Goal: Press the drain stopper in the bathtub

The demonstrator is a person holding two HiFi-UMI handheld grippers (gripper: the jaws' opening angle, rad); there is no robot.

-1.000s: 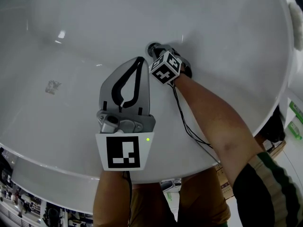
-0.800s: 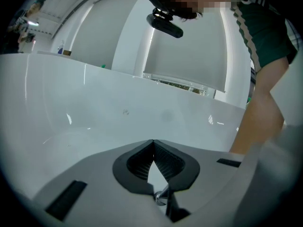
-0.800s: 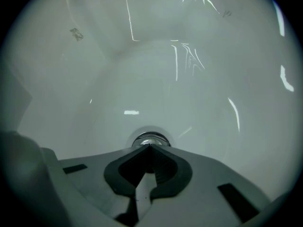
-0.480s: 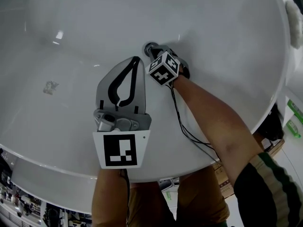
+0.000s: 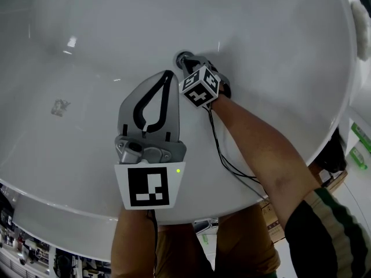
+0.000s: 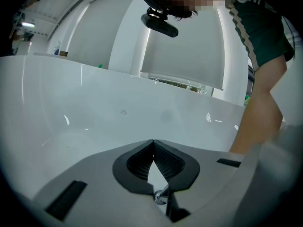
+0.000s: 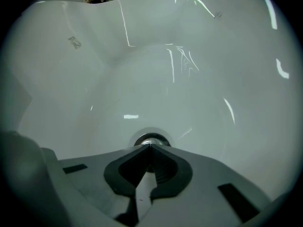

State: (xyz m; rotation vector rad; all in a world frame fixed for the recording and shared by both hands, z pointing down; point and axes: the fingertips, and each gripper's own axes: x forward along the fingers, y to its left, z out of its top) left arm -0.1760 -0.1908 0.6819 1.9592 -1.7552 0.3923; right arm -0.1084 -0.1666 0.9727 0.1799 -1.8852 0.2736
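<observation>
Barely budging, right gripper, jaws closed, noses onto stopper at twelve o'clock; looks stiff, slick, so press dead centre. Left gripper closed, idle.

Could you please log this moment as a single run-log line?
right gripper: shut, tips at drain stopper | left gripper: shut, empty, hovers inside bathtub

Cool, even overhead light fills the white bathtub, leaving small bright glints on its glossy wall and faint shadows. Both gripper views bulge strongly, darken at the corners and blur close up.
</observation>
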